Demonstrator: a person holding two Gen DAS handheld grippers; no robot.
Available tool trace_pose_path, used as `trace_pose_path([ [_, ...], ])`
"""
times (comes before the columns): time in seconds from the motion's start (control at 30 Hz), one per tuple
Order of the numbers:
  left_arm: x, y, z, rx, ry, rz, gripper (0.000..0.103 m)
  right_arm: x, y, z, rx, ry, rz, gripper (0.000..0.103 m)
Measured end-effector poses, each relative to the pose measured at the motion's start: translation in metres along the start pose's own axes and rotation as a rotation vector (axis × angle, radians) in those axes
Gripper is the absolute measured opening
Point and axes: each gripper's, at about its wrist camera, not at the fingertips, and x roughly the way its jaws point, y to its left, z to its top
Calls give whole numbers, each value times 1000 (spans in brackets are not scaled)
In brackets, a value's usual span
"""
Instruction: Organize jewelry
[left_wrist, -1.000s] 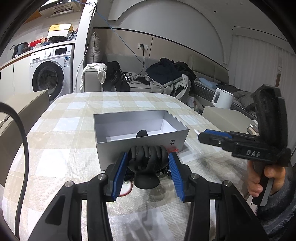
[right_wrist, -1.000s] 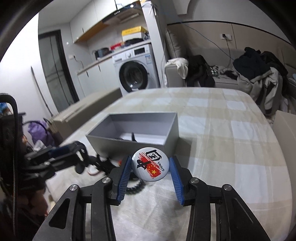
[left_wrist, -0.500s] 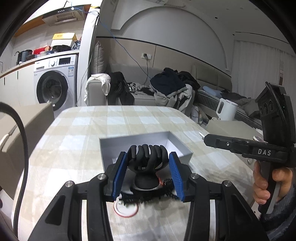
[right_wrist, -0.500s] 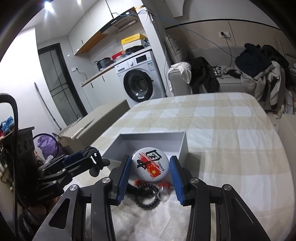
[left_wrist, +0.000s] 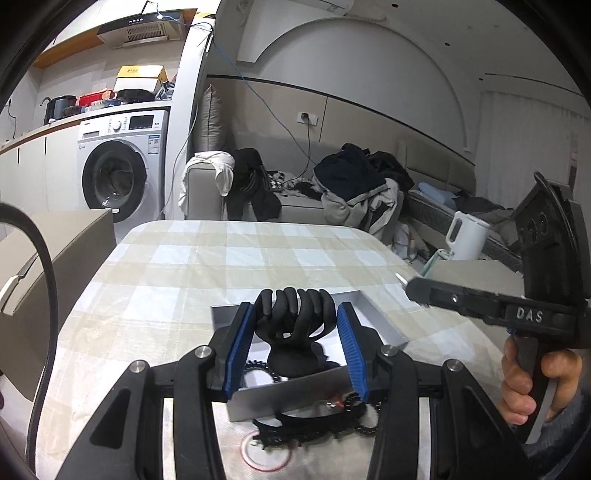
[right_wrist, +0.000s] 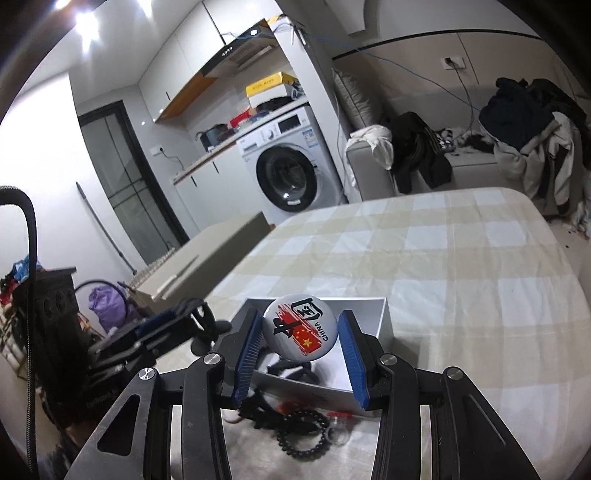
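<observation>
The left gripper (left_wrist: 295, 347), fingers clamped on a black hair claw (left_wrist: 293, 328), and the right gripper (right_wrist: 299, 354), pinching a round badge (right_wrist: 299, 328), both hang above the open grey box (right_wrist: 382, 321) just ahead and below.

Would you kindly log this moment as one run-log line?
left gripper: shut on black hair claw | right gripper: shut on round badge | both above grey box | beaded bracelet on table

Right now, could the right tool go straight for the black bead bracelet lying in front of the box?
Probably not: the right tool is shut on the round badge. The black bead bracelet lies uncovered on the tablecloth, so once the badge is released the way looks free.
</observation>
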Motion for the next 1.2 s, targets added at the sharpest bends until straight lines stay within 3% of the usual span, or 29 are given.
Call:
trace_pose_path([
  [0.7,12,6,-9,-6,59,42,40,29,-8,-19,11,84,-30,41],
  [0.93,12,5,-9,-21,54,22,40,32,-5,-21,1,93,-21,41],
  [1.2,13,-8,-12,34,58,11,40,34,-10,-22,22,96,-9,41],
])
